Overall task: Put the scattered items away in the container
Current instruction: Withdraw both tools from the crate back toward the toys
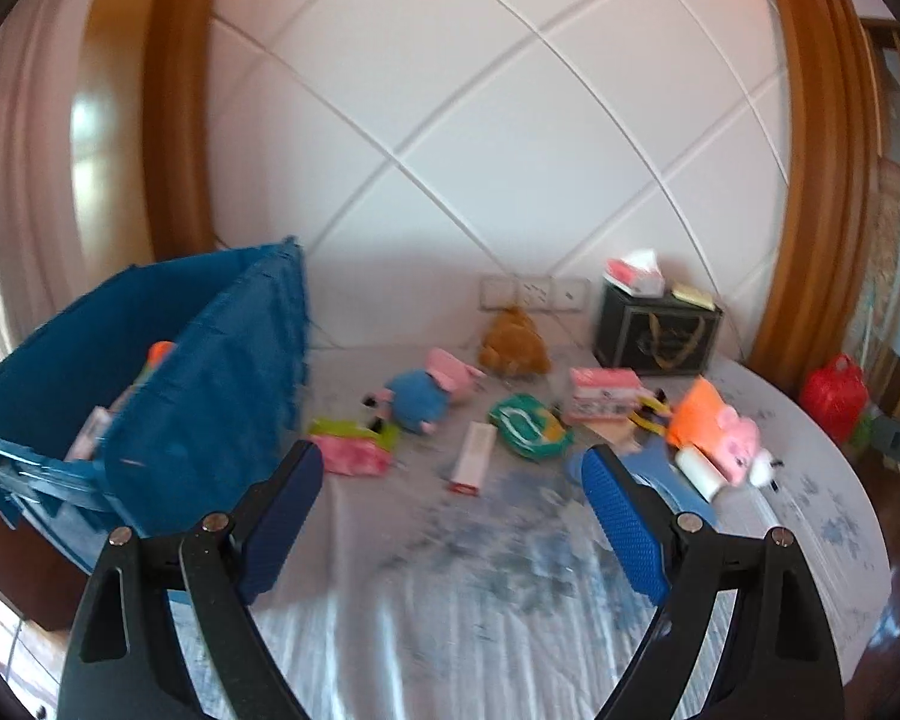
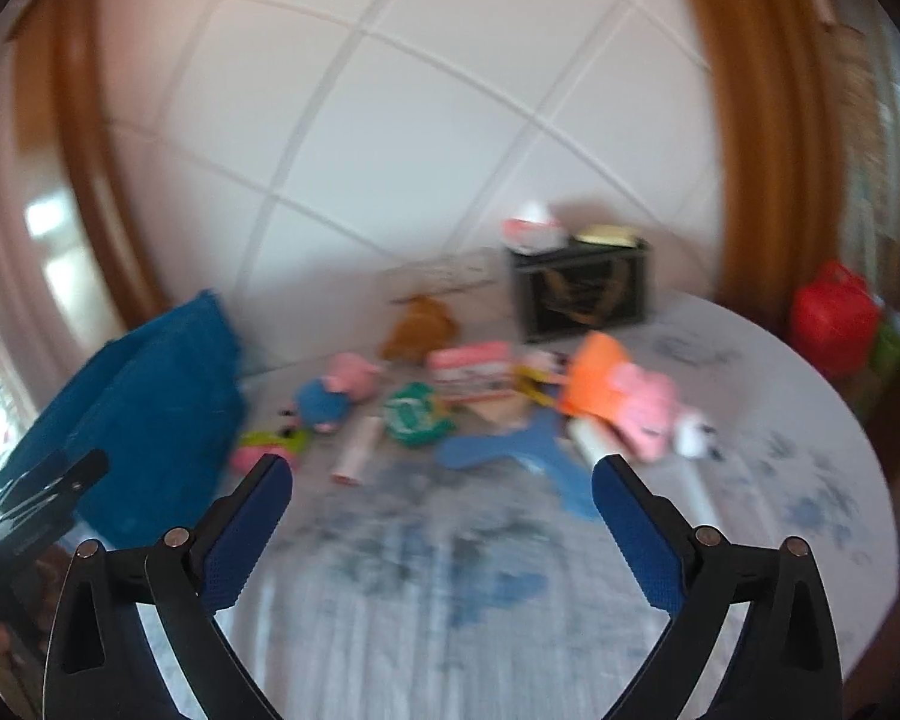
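A blue crate [image 1: 168, 384] stands at the table's left with a few items inside; it also shows blurred in the right wrist view [image 2: 150, 408]. Scattered toys lie mid-table: a blue-and-pink plush [image 1: 426, 390], a brown plush [image 1: 513, 345], a green packet [image 1: 528, 426], a white tube [image 1: 474, 456], a pink box [image 1: 606, 396], an orange-and-pink plush [image 1: 714, 426] and a pink packet [image 1: 354, 453]. My left gripper [image 1: 450, 468] is open and empty, short of the toys. My right gripper [image 2: 444, 480] is open and empty above the cloth, near a blue flat toy [image 2: 528, 450].
A black box [image 1: 660, 330] with a tissue pack [image 1: 636, 273] on it stands at the back by the wall. A red bag [image 1: 834, 396] sits beyond the round table's right edge [image 1: 840, 480]. The left gripper's body shows at the right wrist view's left edge [image 2: 36, 504].
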`<control>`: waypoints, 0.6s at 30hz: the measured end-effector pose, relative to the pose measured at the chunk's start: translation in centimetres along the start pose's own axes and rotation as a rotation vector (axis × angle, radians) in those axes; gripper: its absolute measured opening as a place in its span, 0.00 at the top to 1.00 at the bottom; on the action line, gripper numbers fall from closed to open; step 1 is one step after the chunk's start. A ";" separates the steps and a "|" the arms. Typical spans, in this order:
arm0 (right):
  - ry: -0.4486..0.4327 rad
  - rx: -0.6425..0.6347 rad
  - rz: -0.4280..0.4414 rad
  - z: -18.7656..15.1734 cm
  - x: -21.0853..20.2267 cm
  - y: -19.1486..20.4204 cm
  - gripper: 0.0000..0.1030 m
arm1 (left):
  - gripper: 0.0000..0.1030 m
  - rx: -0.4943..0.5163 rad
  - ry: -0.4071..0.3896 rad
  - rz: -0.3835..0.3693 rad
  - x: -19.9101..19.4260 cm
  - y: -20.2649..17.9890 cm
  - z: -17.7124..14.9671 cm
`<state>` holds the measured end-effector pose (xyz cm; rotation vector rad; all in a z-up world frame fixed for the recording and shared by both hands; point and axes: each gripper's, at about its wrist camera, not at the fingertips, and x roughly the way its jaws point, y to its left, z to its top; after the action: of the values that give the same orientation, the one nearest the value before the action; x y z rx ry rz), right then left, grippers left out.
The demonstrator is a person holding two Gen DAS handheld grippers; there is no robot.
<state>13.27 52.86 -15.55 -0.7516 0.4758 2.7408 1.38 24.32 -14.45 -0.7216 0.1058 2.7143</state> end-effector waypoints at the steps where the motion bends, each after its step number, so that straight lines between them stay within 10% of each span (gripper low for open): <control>1: 0.002 0.021 -0.016 -0.2 -0.1 -1.2 0.01 | 0.14 0.012 0.015 -0.008 0.6 -0.9 -0.1; 18: 0.097 0.162 -0.217 -0.3 4.6 -11.1 0.02 | 0.14 0.065 0.150 -0.141 11.4 -8.6 -1.2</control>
<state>13.20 63.64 -20.94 -0.8433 0.5911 2.4421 -4.54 35.62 -21.05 -0.8788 0.1714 2.5094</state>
